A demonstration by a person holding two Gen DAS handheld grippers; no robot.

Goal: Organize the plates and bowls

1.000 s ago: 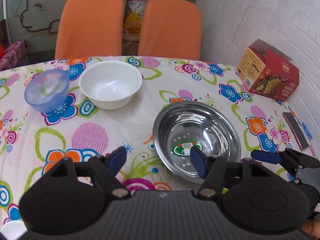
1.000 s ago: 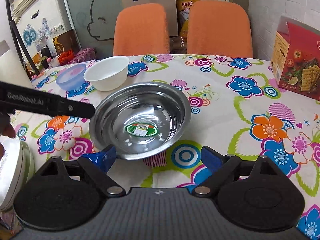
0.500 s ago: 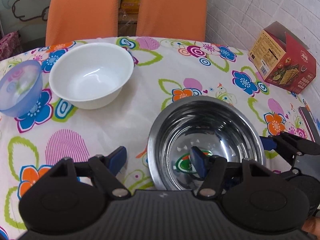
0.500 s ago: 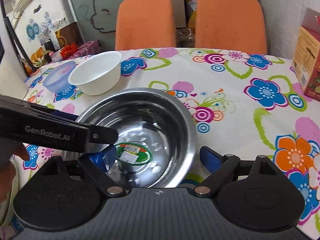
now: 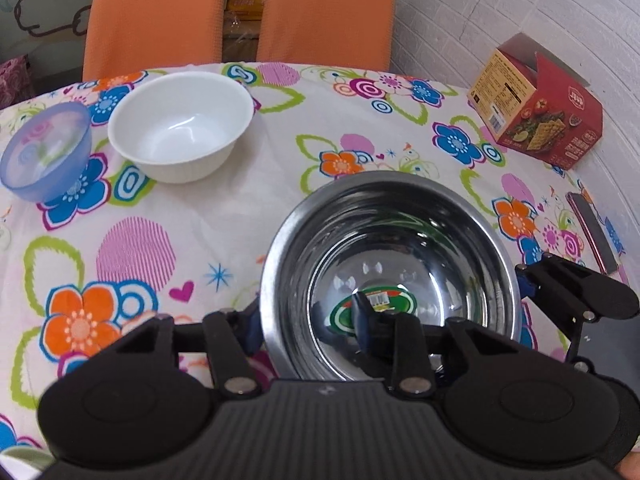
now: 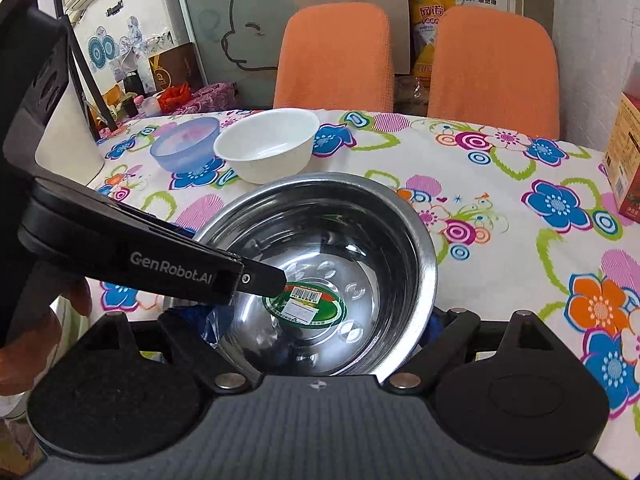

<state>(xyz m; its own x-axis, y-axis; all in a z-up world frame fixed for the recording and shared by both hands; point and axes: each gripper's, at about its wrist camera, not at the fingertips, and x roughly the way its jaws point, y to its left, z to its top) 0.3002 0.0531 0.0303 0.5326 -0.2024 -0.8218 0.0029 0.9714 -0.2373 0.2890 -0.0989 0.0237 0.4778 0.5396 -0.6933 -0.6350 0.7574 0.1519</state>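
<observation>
- left gripper straddles the near-left rim of the steel bowl, jaws closing in, can't tell if clamped
- right gripper is spread wide, bowl between its fingers
- white bowl sits ahead-left; next step is probably nesting, needs a firm pinch first

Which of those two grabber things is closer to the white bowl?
Left. The left gripper straddles the steel bowl's left rim, on the side facing the white bowl. The right gripper sits at the steel bowl's opposite, right side.
</observation>
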